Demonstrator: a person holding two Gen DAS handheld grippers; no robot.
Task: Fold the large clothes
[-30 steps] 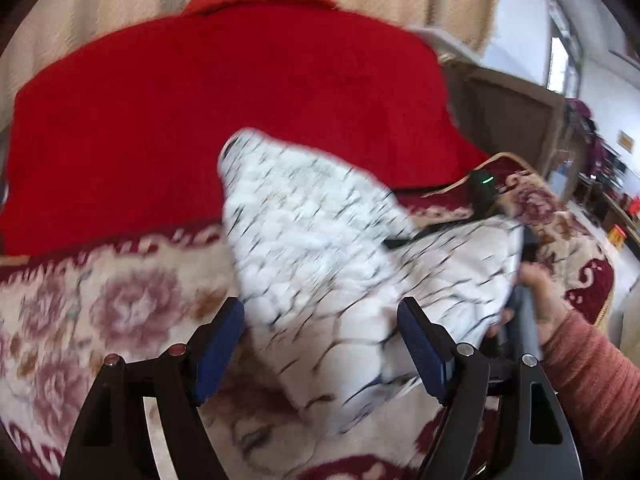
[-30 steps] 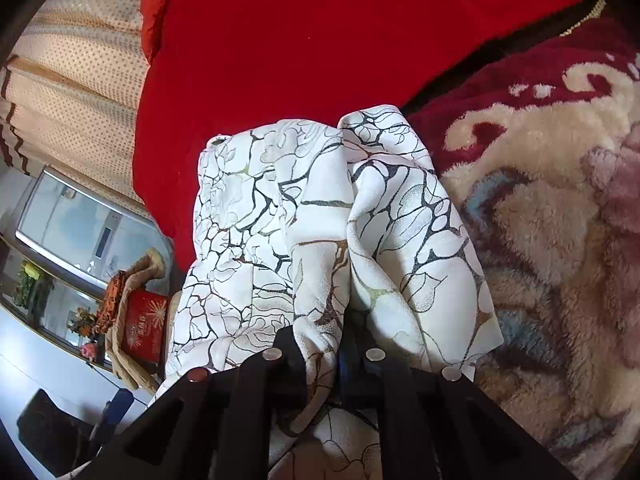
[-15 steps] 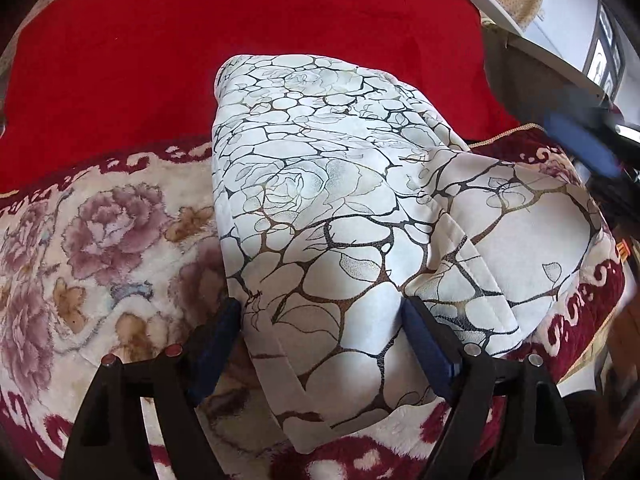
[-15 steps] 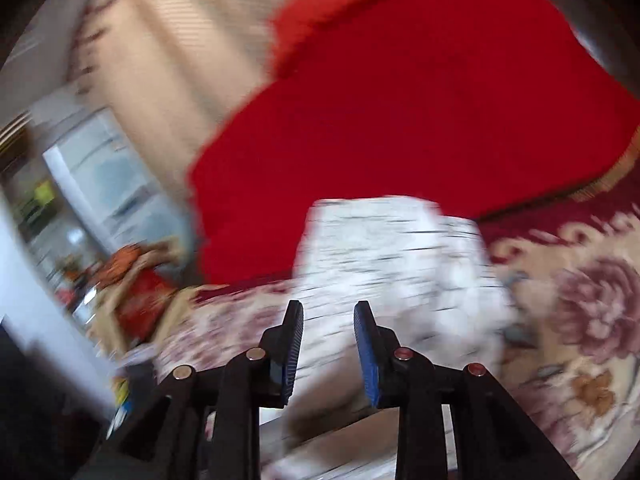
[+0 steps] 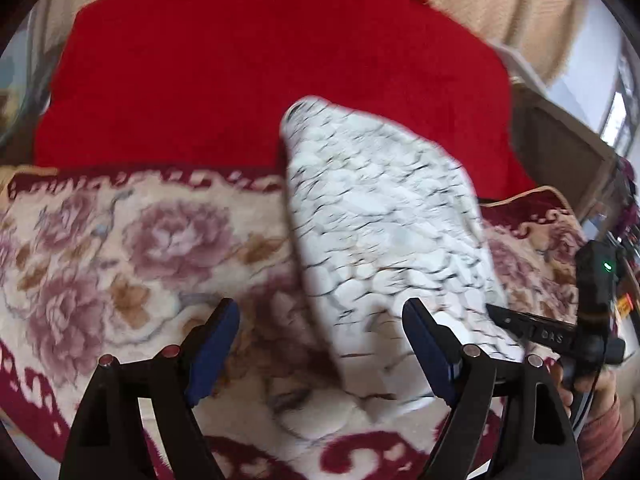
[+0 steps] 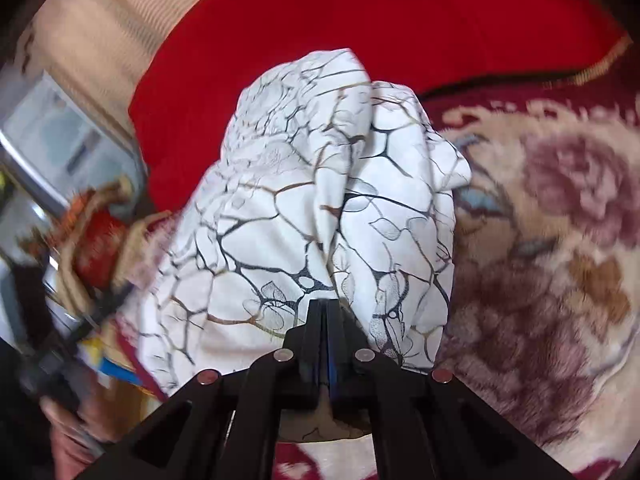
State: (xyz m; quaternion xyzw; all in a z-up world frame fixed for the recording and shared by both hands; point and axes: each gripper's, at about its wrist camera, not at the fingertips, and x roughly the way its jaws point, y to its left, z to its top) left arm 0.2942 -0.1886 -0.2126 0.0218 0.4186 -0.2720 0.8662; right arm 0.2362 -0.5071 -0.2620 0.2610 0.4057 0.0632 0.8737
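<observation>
A white garment point(image 5: 384, 216) with a dark crackle print lies bunched on a floral blanket point(image 5: 132, 248). In the left wrist view it runs from the red cover down past my left gripper's right finger. My left gripper point(image 5: 320, 344) is open with blue pads and holds nothing; the cloth's lower edge lies between and right of the fingers. My right gripper point(image 6: 326, 312) is shut on the garment point(image 6: 304, 200), pinching its near edge so the cloth bunches up in folds ahead of the jaws. The right gripper also shows at the right edge of the left wrist view point(image 5: 532, 330).
A red cover point(image 5: 260, 68) spreads over the far part of the bed. Beige curtains point(image 5: 500, 4) hang behind. A wooden bed frame point(image 5: 560, 140) stands at right. A glass-front cabinet point(image 6: 60, 148) and cluttered items point(image 6: 92, 240) sit off the bed's side.
My right gripper was open and away from the cloth half a second ago; now it is shut on the garment's edge. The left gripper has pulled back and stays open.
</observation>
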